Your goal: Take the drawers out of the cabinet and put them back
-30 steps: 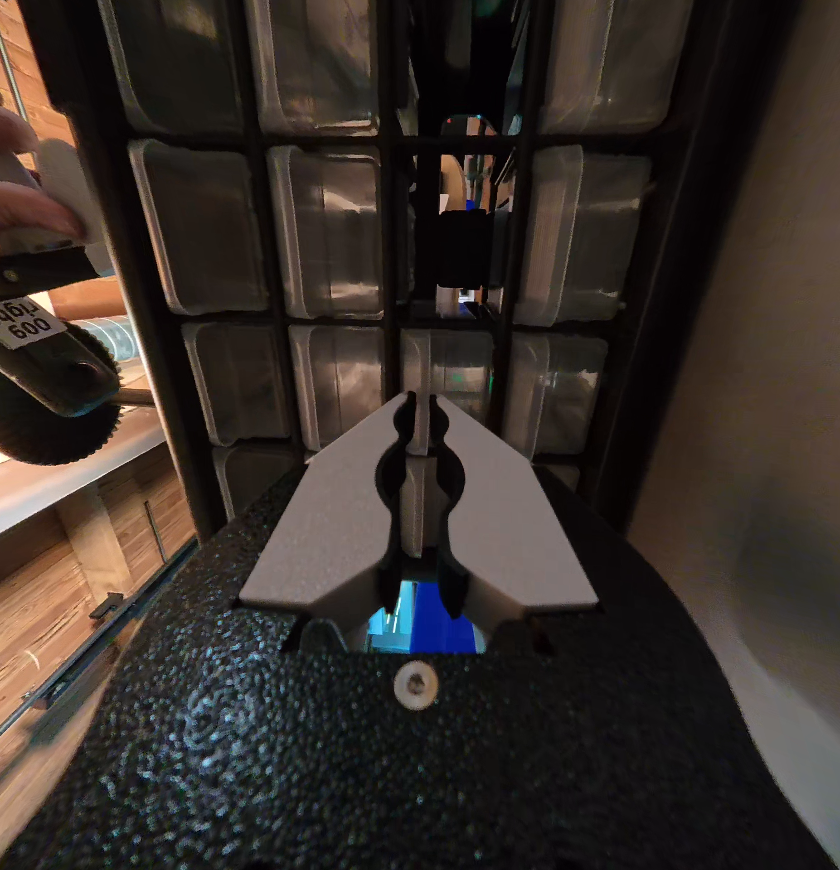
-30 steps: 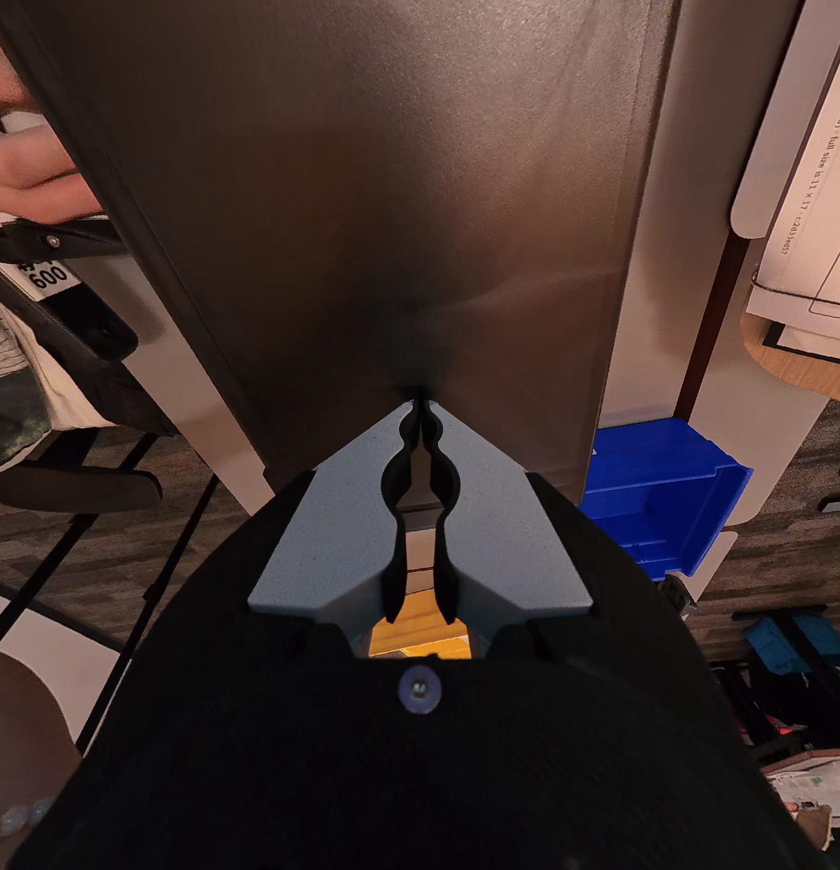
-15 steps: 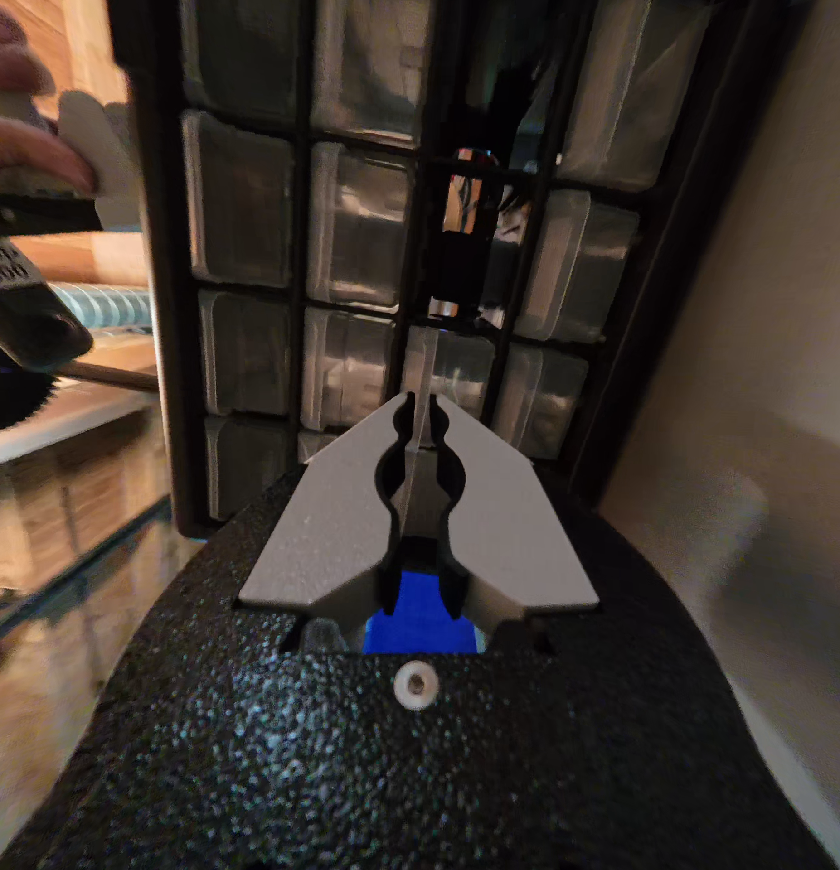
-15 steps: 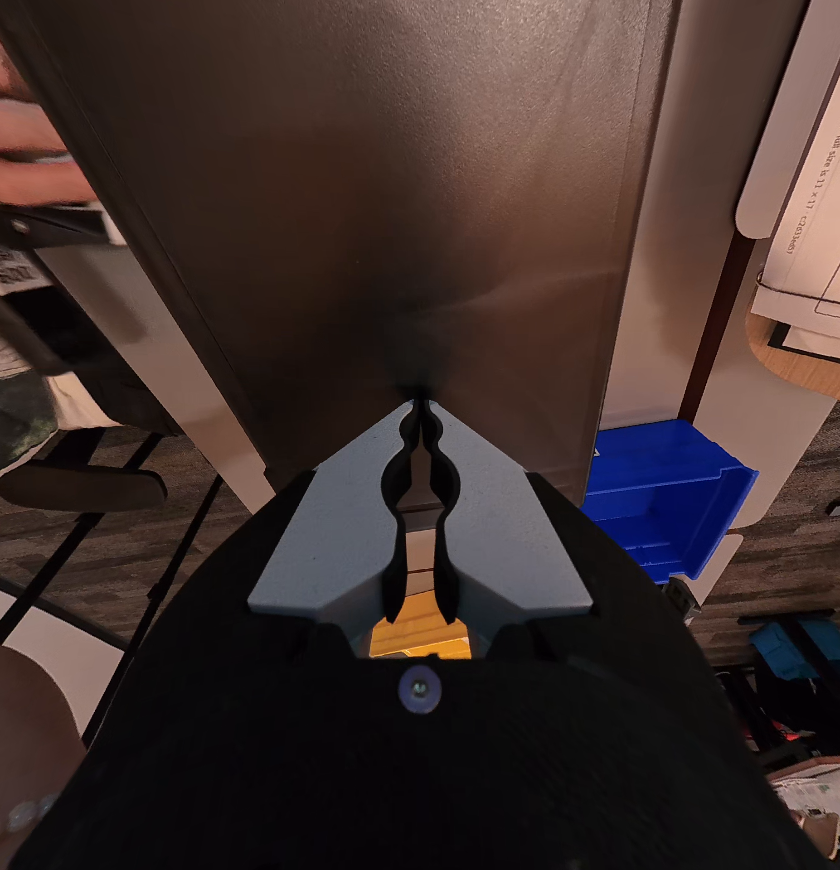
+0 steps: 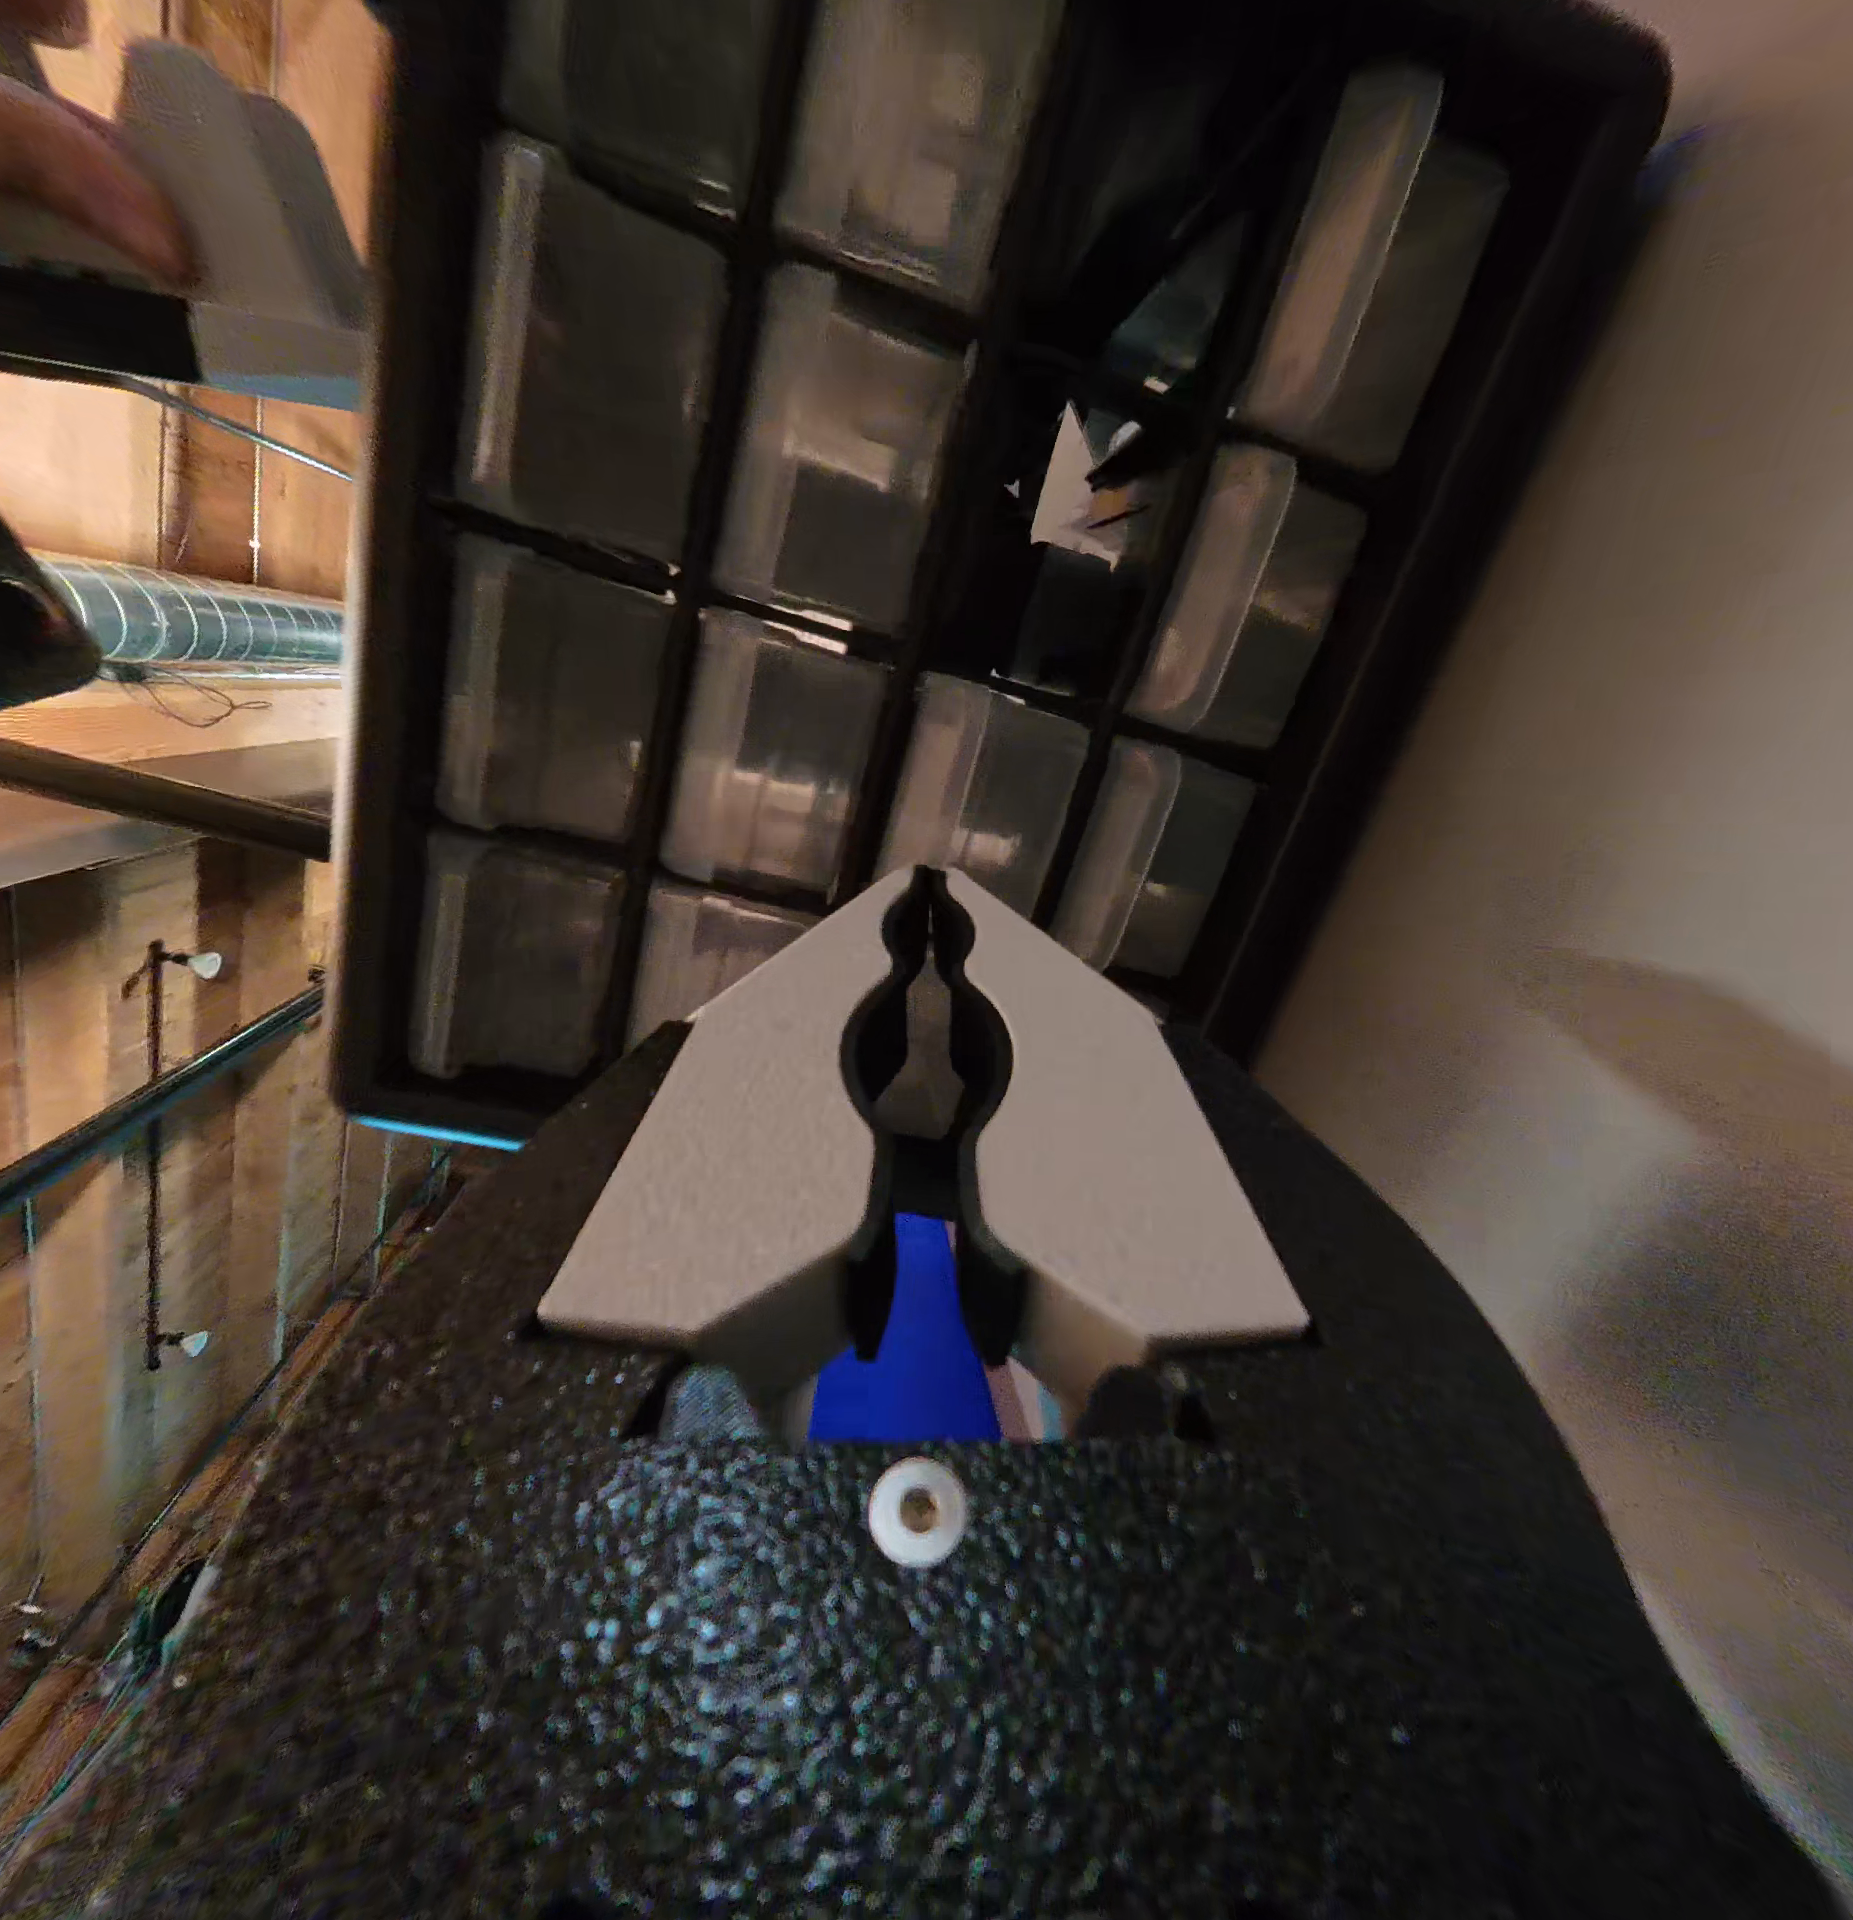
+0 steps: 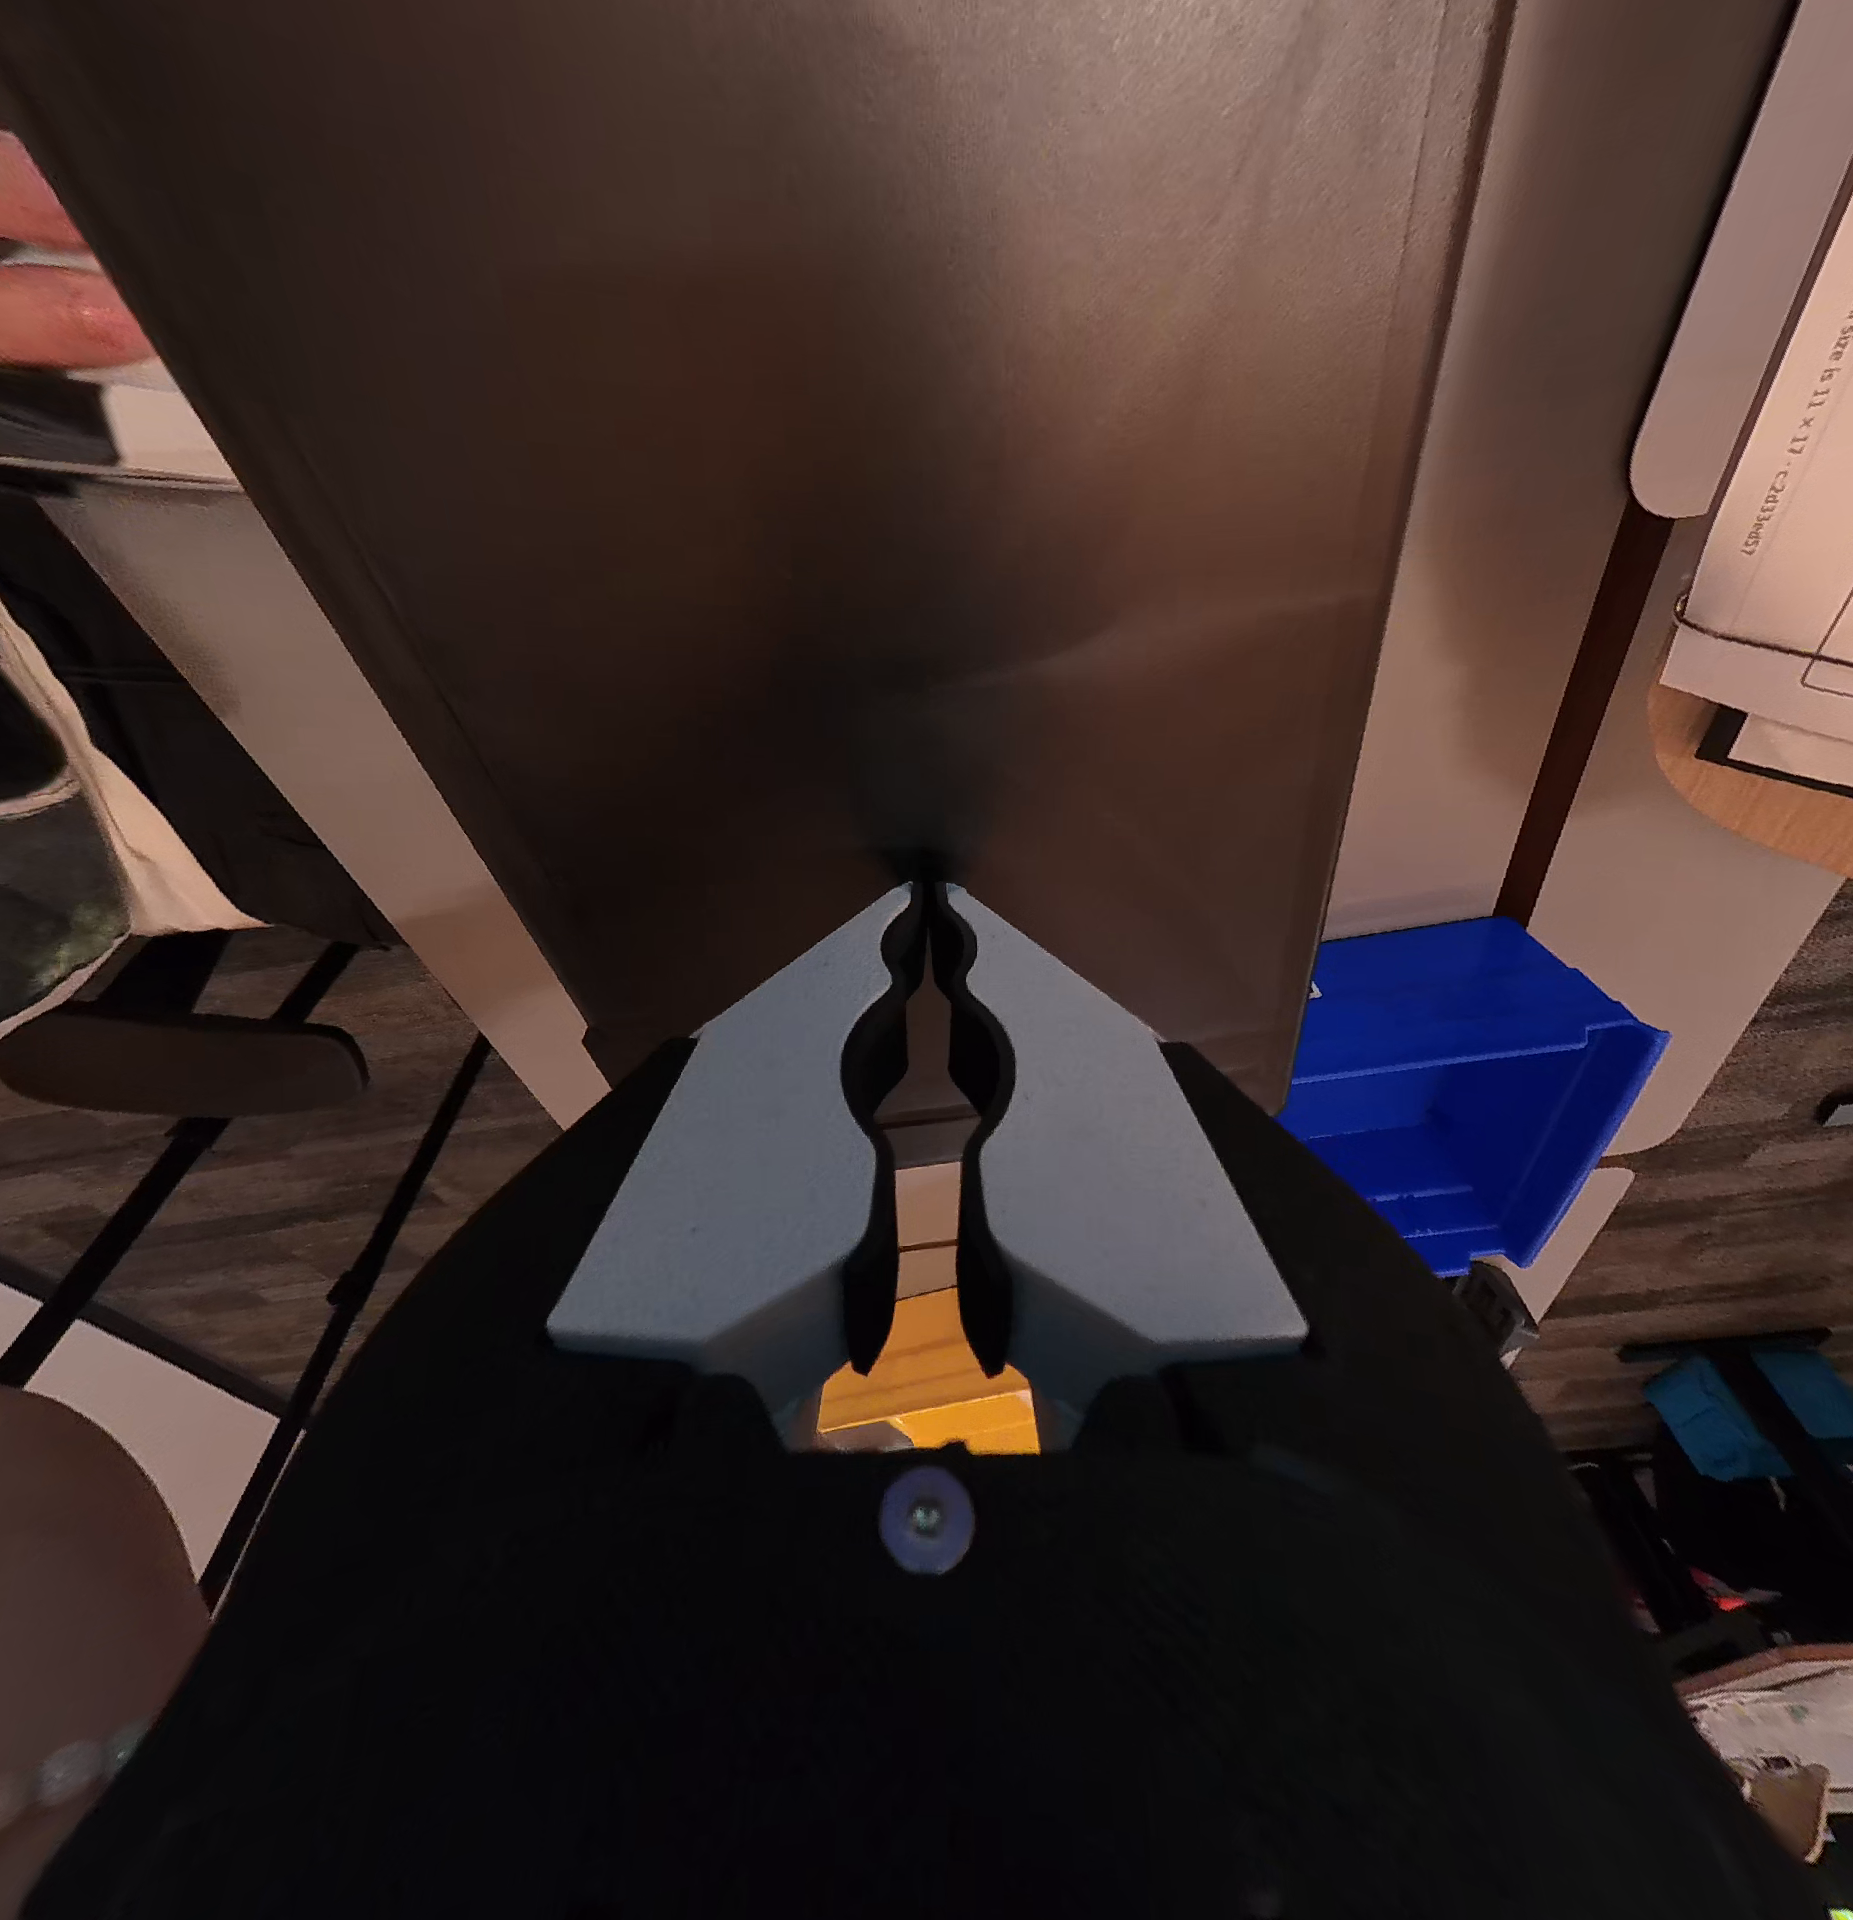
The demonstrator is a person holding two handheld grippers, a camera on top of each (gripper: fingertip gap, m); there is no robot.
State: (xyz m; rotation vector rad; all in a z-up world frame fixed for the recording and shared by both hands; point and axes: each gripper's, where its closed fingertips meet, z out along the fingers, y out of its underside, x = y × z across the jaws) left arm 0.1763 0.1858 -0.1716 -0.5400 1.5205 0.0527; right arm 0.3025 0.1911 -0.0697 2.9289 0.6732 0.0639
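Black drawer cabinet [image 5: 906, 582] fills the left wrist view, tilted; clear drawers [image 5: 589, 384] seated in its grid, about a dozen visible, one bay [image 5: 1098, 520] open and dark. Left gripper [image 5: 927, 883] closed, nothing visibly held. Right gripper [image 6: 927, 894] closed, tips pressed against the cabinet's side panel [image 6: 797, 416], probably bracing. Judgement: square the left gripper to a drawer front before pulling. One blue bin [image 6: 1462, 1081] far right.

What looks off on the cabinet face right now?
One slot in the cabinet has no drawer: you see straight through it, while clear drawers fill its neighbours. The left claw, shut, is empty. The view is blurred.
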